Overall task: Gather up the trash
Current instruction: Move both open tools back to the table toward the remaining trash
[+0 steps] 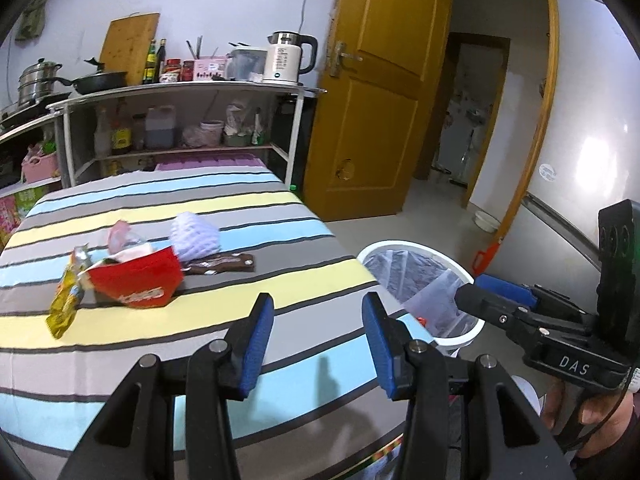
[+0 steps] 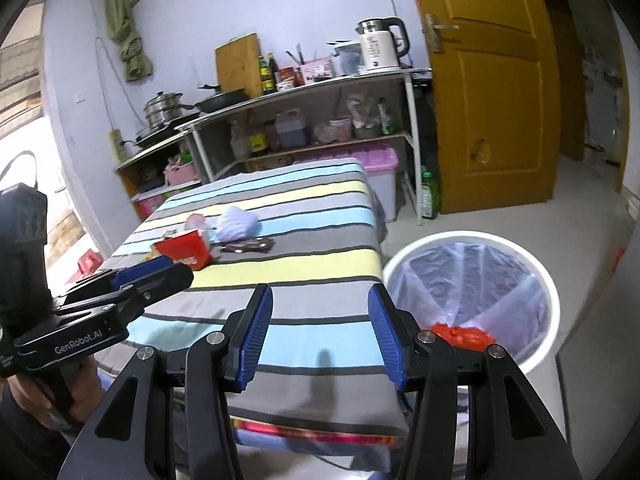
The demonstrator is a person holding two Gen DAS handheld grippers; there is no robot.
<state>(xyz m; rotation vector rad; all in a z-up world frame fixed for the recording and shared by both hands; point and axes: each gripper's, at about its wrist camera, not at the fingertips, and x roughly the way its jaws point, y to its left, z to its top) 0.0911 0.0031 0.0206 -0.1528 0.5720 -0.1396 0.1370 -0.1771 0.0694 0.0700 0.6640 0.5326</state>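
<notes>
Trash lies in a heap on the striped tablecloth point(image 1: 200, 340): a red carton point(image 1: 136, 280), a yellow wrapper point(image 1: 66, 300), a brown wrapper point(image 1: 222, 262), a white foam net point(image 1: 196, 240) and a pink plastic piece point(image 1: 120, 236). The same red carton point(image 2: 184, 252) and foam net point(image 2: 236, 222) show in the right wrist view. My left gripper point(image 1: 318, 340) hovers open and empty over the table's near edge. My right gripper point(image 2: 320, 336) is open and empty too, beside the white bin point(image 2: 548, 280), which holds red trash point(image 2: 460, 334).
The lined bin point(image 1: 464, 268) stands on the floor right of the table. A shelf rack point(image 1: 180, 92) with pans, bottles and a kettle point(image 1: 286, 58) backs the table. A yellow door point(image 1: 384, 80) is open at right. A green bottle point(image 2: 430, 196) stands on the floor.
</notes>
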